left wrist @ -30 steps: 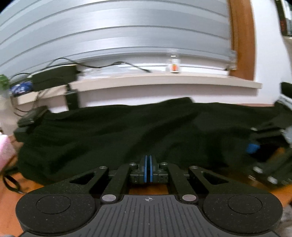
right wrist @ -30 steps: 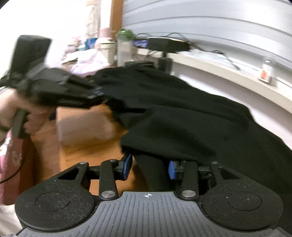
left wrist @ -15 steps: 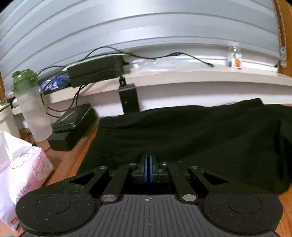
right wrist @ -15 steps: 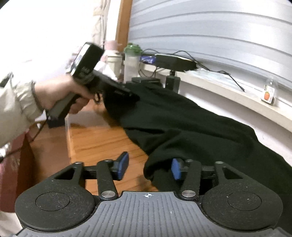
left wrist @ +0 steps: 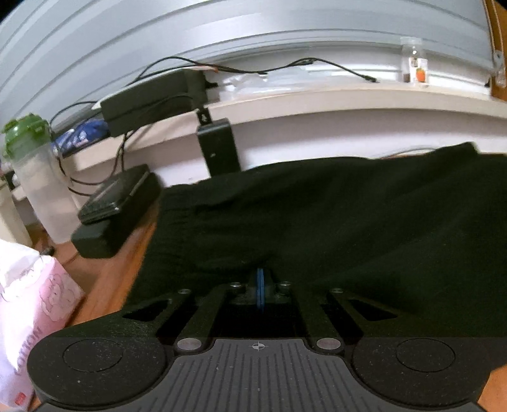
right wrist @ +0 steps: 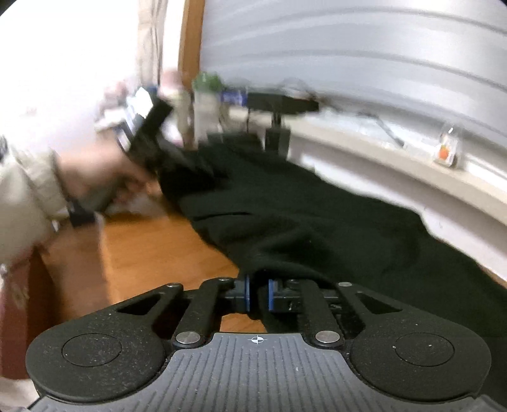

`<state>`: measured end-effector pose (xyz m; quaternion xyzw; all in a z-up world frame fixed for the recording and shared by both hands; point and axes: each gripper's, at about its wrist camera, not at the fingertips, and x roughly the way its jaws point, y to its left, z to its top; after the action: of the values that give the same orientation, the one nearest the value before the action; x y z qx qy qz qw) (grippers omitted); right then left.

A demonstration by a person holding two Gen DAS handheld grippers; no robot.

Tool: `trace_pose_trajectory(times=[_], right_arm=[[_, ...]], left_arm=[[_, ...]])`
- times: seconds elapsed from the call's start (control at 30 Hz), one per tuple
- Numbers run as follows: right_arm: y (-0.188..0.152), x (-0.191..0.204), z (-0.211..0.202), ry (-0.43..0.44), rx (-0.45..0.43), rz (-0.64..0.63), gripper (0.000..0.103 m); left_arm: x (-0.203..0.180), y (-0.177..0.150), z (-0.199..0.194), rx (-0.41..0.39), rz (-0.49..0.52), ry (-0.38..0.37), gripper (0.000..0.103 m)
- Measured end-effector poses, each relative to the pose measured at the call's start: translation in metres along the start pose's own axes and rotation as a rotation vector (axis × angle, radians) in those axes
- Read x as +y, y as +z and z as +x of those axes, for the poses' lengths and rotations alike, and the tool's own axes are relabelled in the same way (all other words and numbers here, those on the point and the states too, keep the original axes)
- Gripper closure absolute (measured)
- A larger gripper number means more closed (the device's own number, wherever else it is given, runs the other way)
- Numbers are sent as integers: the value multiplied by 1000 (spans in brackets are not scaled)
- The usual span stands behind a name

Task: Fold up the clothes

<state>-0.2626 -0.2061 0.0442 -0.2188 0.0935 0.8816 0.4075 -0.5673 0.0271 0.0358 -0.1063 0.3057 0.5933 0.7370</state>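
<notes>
Garment [left wrist: 332, 222] spread across table [right wrist: 152, 250], running along wall ledge [left wrist: 317, 101] behind it. Left of garment: flat box [left wrist: 117, 212], bottle [left wrist: 38, 177] further left, tissue pack [left wrist: 28, 304] nearest camera. Power brick [left wrist: 149, 98] and small jar [left wrist: 415, 60] on ledge.

Dim warm light, fisheye-bent edges, motion blur at right view's left

i'm in a home room: wooden table [left wrist: 111, 279], white sill [left wrist: 317, 104] under blinds [left wrist: 221, 28], a green-lidded bottle [left wrist: 38, 177], pink tissue pack [left wrist: 28, 317], charger [left wrist: 149, 98] and cables [left wrist: 285, 68] lying about.
</notes>
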Motion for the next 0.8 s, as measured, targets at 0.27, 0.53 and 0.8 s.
trace_pose_trajectory(times=[0.27, 0.53, 0.8], right_arm=[[-26, 28, -19, 89, 92, -72, 94], [-35, 22, -22, 61, 55, -17, 86], [-40, 24, -13, 48, 22, 29, 71]], left_arm=[[11, 8, 4, 21, -12, 20, 101], [30, 24, -12, -25, -47, 9, 79], [58, 69, 19, -38, -100, 8, 43]])
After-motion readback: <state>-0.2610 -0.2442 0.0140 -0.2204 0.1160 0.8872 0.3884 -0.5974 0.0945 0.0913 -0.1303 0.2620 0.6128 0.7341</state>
